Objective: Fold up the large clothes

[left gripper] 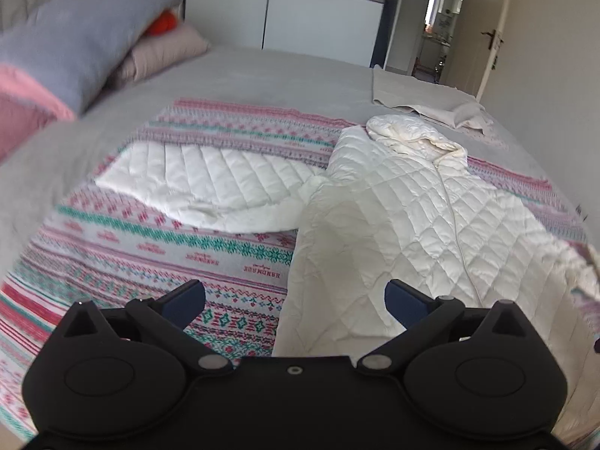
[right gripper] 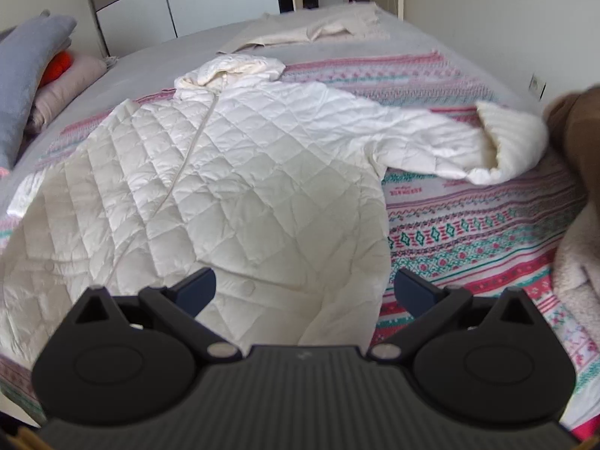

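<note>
White quilted hooded puffer jacket (right gripper: 240, 172) lay flat, front up, zip closed, on the pink-and-teal patterned knit blanket (left gripper: 157, 247) covering the bed, hood (left gripper: 416, 138) at the far end, hem toward both claws. Long axis ran straight away from the cameras. Both sleeves were spread out sideways: left sleeve (left gripper: 210, 183) well out to the left, right sleeve (right gripper: 468, 146) out to the right with its cuff turned back.

Left claw (left gripper: 294, 300) was spread wide, holding nothing, hovering over the jacket's left hem edge. Right claw (right gripper: 303, 292) was likewise spread and empty, over the lower right side of the body.

Judgement: nothing folded yet. Each sleeve lay on its own claw's side, so the likely first move is a sleeve fold inward; neither claw looked clearly nearer its cuff.

Grey pillow (left gripper: 90, 37) and beige cloth (right gripper: 307, 30) sat at the far edges of the bed, clear of the jacket
</note>
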Motion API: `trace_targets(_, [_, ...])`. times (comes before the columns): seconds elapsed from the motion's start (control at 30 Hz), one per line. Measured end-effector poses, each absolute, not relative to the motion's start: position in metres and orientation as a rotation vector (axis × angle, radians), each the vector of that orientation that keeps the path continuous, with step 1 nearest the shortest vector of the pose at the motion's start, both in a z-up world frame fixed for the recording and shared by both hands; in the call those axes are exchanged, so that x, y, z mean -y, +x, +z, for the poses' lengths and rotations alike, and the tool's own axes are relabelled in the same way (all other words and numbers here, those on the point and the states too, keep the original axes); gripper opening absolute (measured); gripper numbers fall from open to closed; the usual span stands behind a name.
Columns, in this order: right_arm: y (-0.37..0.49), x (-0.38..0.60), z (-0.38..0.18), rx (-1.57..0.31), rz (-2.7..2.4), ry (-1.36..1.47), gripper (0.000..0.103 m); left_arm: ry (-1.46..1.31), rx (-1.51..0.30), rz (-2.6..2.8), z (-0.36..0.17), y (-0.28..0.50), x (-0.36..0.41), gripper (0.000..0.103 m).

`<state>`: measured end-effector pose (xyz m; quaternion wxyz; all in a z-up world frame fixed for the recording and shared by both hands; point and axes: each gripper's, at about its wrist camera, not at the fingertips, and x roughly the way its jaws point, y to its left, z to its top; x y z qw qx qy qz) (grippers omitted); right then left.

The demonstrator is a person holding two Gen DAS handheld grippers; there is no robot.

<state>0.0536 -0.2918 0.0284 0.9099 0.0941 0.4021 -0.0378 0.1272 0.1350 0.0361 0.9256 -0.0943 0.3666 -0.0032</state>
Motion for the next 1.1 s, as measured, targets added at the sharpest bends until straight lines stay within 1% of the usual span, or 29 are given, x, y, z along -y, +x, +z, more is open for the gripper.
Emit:
trace_targets(0.13, [0.077,0.335,0.011,-0.851,-0.029,0.399,0.103,-0.41,-0.812,-0.122,0.004,0.156,-0.162,0.103])
trace_targets(0.27, [0.099,0.378,-0.009,-0.859,-0.044,0.552,0.101,-0.65,-0.836,-0.178,-0.014,0.191,-0.192,0.103])
trace_targets(0.33, [0.109,0.391,-0.018,-0.857,-0.034,0.617,0.091,-0.768,-0.817,-0.176,-0.022,0.208,-0.207,0.101])
trace_targets(0.4, [0.116,0.401,-0.025,-0.844,-0.007,0.68,0.084,-0.867,-0.807,-0.16,-0.032,0.226,-0.22,0.101])
trace_targets(0.47, [0.123,0.406,-0.03,-0.832,-0.003,0.717,0.083,-0.98,-0.834,-0.13,-0.051,0.243,-0.228,0.1])
trace_targets(0.5, [0.125,0.407,-0.031,-0.823,-0.01,0.719,0.08,-1.026,-0.845,-0.119,-0.061,0.25,-0.23,0.093])
trace_targets(0.53, [0.129,0.408,-0.032,-0.815,-0.017,0.715,0.078,-1.055,-0.852,-0.103,-0.068,0.255,-0.229,0.089])
trace_targets(0.57, [0.131,0.409,-0.033,-0.808,-0.024,0.714,0.077,-1.073,-0.841,-0.089,-0.073,0.259,-0.229,0.081])
trace_targets(0.63, [0.136,0.411,-0.037,-0.8,-0.04,0.72,0.074,-1.07,-0.788,-0.05,-0.069,0.265,-0.23,0.06])
trace_targets(0.67, [0.138,0.412,-0.039,-0.793,-0.049,0.725,0.073,-1.037,-0.766,-0.014,-0.065,0.268,-0.23,0.036])
trace_targets(0.7, [0.14,0.413,-0.04,-0.786,-0.057,0.725,0.072,-0.992,-0.748,0.035,-0.059,0.269,-0.23,0.017])
trace_targets(0.73, [0.141,0.413,-0.041,-0.782,-0.064,0.722,0.071,-0.924,-0.716,0.085,-0.055,0.272,-0.23,0.01])
trace_targets(0.77, [0.142,0.413,-0.041,-0.779,-0.072,0.718,0.07,-0.861,-0.677,0.128,-0.049,0.27,-0.229,0.009])
trace_targets(0.83, [0.145,0.409,-0.04,-0.776,-0.093,0.68,0.062,-0.728,-0.602,0.225,-0.035,0.263,-0.225,0.007])
trace_targets(0.93, [0.151,0.401,-0.04,-0.781,-0.119,0.594,0.053,-0.644,-0.519,0.317,-0.021,0.249,-0.226,0.006])
trace_targets(1.07, [0.156,0.387,-0.04,-0.773,-0.139,0.506,0.052,-0.385,-0.395,0.511,-0.012,0.226,-0.215,0.006])
trace_targets(1.1, [0.157,0.383,-0.04,-0.771,-0.14,0.489,0.052,-0.31,-0.415,0.548,-0.015,0.225,-0.216,0.01])
